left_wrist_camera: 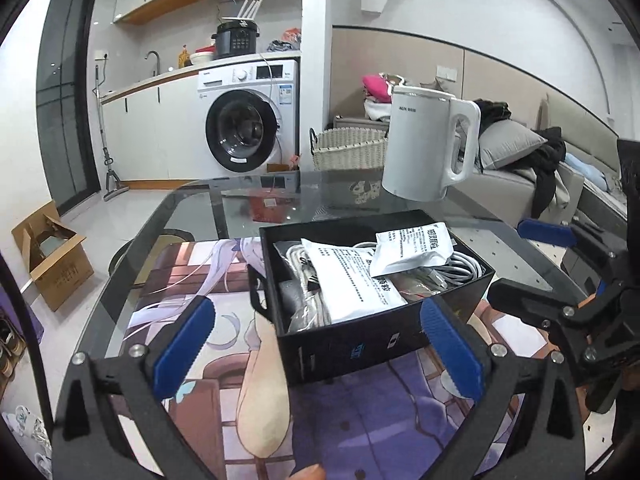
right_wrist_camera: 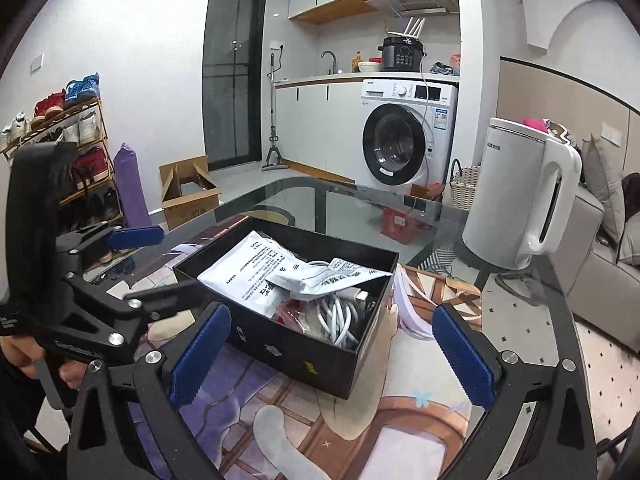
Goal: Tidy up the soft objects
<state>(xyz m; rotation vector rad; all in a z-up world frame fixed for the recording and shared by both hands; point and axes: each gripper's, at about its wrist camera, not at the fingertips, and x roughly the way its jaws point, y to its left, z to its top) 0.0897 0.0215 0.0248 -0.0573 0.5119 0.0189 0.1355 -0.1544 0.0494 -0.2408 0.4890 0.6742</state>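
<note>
A black open box (left_wrist_camera: 360, 344) stands on a printed mat (left_wrist_camera: 360, 420) on the glass table; it also shows in the right wrist view (right_wrist_camera: 304, 356). Inside lie white printed packets (left_wrist_camera: 352, 276) (right_wrist_camera: 248, 272) and coiled white cables (left_wrist_camera: 464, 264) (right_wrist_camera: 340, 320). My left gripper (left_wrist_camera: 316, 348) is open and empty, its blue pads either side of the box's near corner. My right gripper (right_wrist_camera: 330, 348) is open and empty, just in front of the box. Each gripper shows in the other's view, the right one (left_wrist_camera: 560, 280) and the left one (right_wrist_camera: 120, 272).
A white electric kettle (left_wrist_camera: 428, 144) (right_wrist_camera: 520, 196) stands on the glass table (left_wrist_camera: 192, 208) behind the box. Past the table are a washing machine (left_wrist_camera: 248, 120), a wicker basket (left_wrist_camera: 348, 148), a cardboard box (left_wrist_camera: 52, 260) on the floor, a shoe rack (right_wrist_camera: 72, 152) and a sofa (left_wrist_camera: 560, 176).
</note>
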